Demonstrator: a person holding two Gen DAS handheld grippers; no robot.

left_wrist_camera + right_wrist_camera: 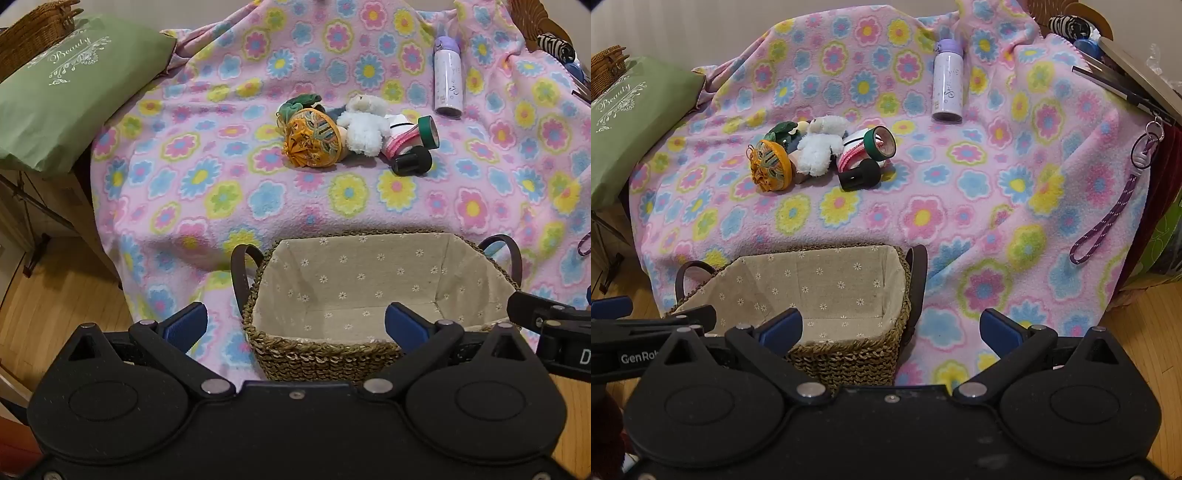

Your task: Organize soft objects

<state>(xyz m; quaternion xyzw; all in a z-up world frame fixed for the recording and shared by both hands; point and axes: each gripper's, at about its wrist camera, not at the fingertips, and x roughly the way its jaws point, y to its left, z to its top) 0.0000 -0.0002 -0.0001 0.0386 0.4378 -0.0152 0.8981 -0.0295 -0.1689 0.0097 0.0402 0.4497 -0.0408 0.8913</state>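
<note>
Soft, even indoor light fills both views, moderately bright, with no harsh glare. Shadows are faint: a dim patch lies beyond each hand-held gripper where the floral blanket [332, 199] drapes downward. Fisheye distortion bends the edges and darkens the corners. Focus is fairly sharp at centre, softer near the black gripper body closest to the lens.

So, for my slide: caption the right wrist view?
Open right gripper over empty basket; plush bear and toys wait on floral blanket.
</note>
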